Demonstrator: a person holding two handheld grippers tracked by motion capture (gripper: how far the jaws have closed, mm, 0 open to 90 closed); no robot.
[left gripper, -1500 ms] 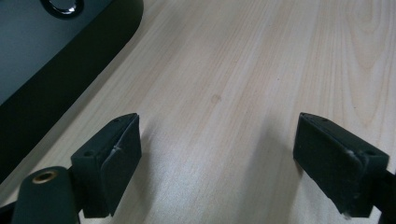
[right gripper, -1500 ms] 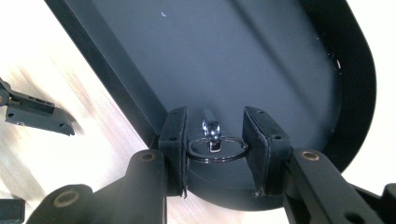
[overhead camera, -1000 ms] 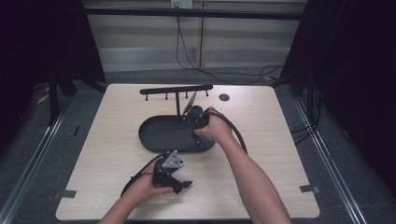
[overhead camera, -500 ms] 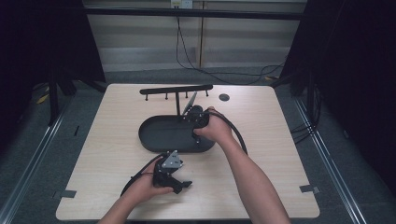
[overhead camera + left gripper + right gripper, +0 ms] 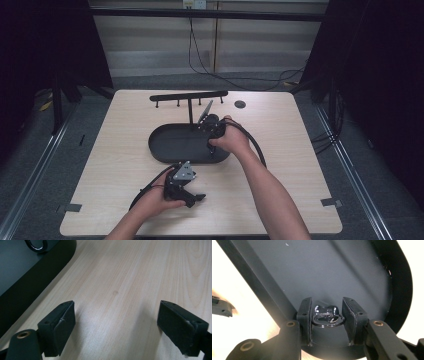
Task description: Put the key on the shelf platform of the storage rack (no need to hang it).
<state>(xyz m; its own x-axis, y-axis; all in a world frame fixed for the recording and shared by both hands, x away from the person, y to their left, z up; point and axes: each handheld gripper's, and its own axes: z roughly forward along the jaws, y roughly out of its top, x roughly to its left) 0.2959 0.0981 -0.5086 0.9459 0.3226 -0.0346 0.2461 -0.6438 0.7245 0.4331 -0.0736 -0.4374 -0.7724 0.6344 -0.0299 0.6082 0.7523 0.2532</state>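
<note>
Two grippers at work. Lower left of the high view: left gripper (image 5: 192,197) rests on the pale woodgrain table (image 5: 310,150), jaws wide apart and empty, apparently parked out of the way. Centre: matte black oval tray (image 5: 165,145) with a hook rack (image 5: 187,96) standing behind it. Right of centre: right gripper (image 5: 326,320) reaches into the tray, pads clamped on a shiny metal ring (image 5: 327,320), likely to lift it toward the rack. Ring is round, glossy, thin, lying at the tray's near end.
</note>
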